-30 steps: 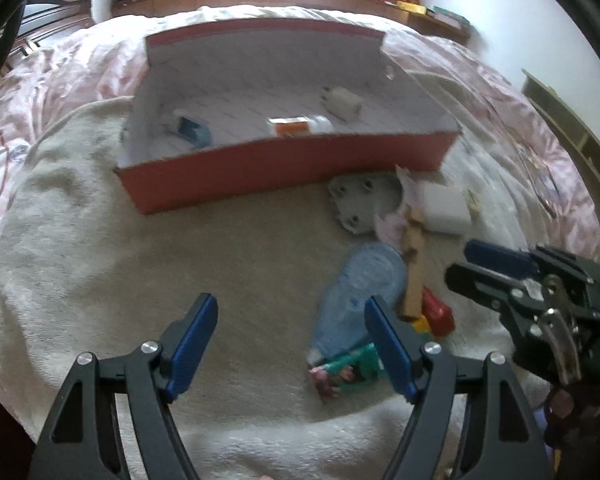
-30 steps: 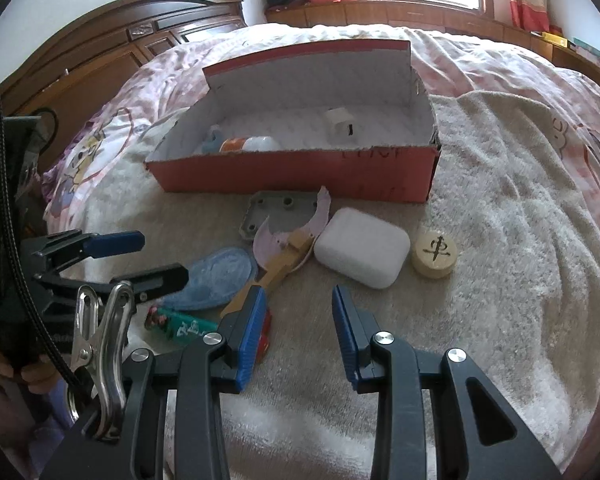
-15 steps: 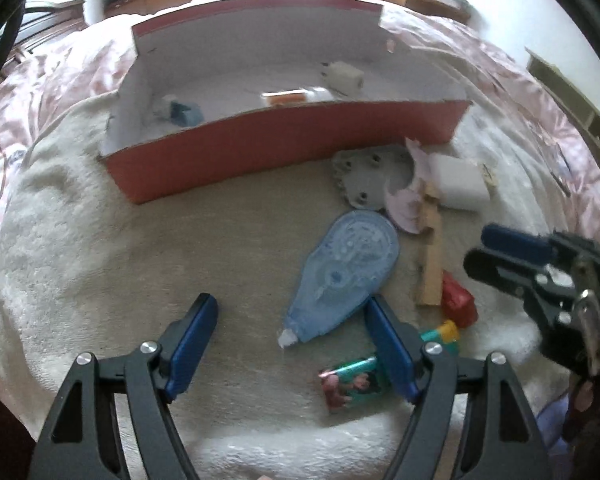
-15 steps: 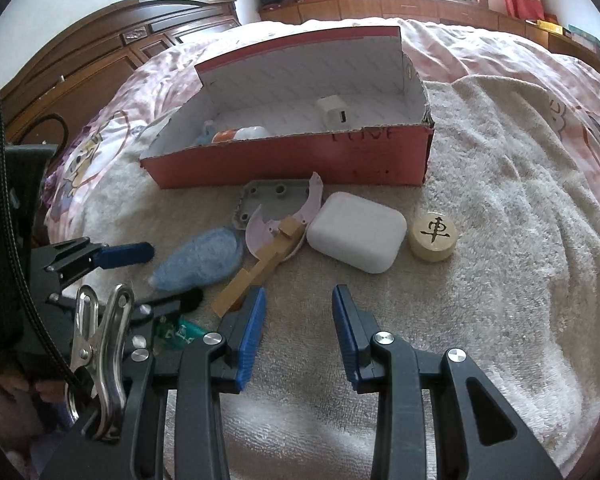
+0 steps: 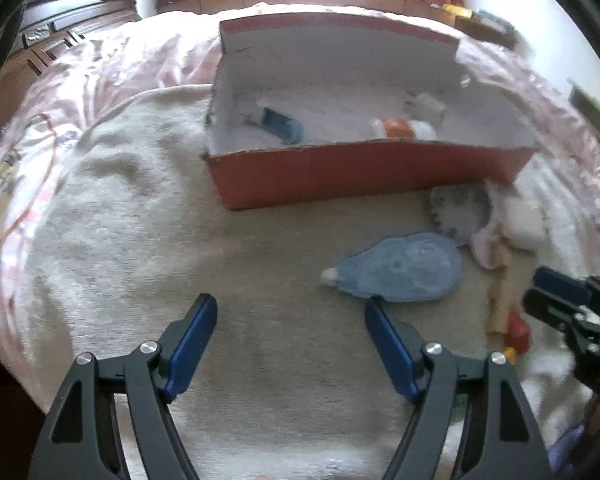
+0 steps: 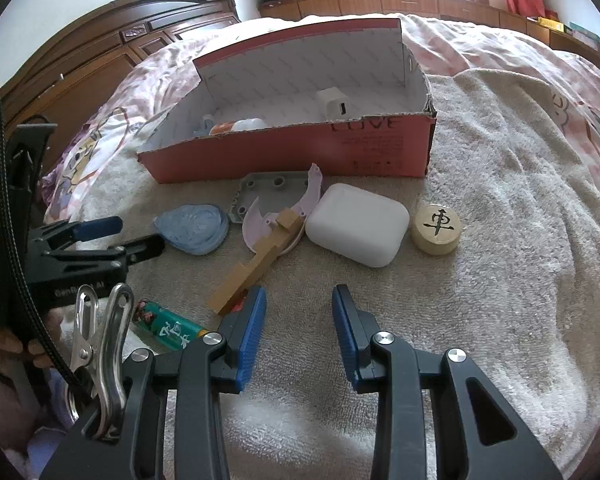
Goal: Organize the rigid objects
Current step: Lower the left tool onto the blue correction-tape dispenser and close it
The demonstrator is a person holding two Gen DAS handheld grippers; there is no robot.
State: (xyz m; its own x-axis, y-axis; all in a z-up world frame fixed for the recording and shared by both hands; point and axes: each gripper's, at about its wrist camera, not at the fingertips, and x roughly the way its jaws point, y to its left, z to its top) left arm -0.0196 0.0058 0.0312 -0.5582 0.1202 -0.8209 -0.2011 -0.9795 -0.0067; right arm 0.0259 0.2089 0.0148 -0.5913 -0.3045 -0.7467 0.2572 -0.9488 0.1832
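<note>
Both grippers empty, left gripper [image 5: 288, 320] fingers wide apart, right gripper [image 6: 298, 312] fingers apart; blue correction-tape dispenser [image 5: 400, 272] lies flat on towel before red box [image 5: 364, 176], likely light, stiff, slick plastic — grip across its narrower flanks.

1 red box [image 6: 300, 156], 3 items inside, 8 outside (approx.), 2 grippers

The bed [image 6: 520, 184] carried a beige towel [image 6: 500, 280]. Directly on the towel lay a red box [image 6: 300, 152], blue tape dispenser [image 6: 194, 230], grey plate [image 6: 260, 190], wooden piece [image 6: 256, 264], white case [image 6: 356, 234], round token [image 6: 438, 224] and green lighter [image 6: 168, 326].
</note>
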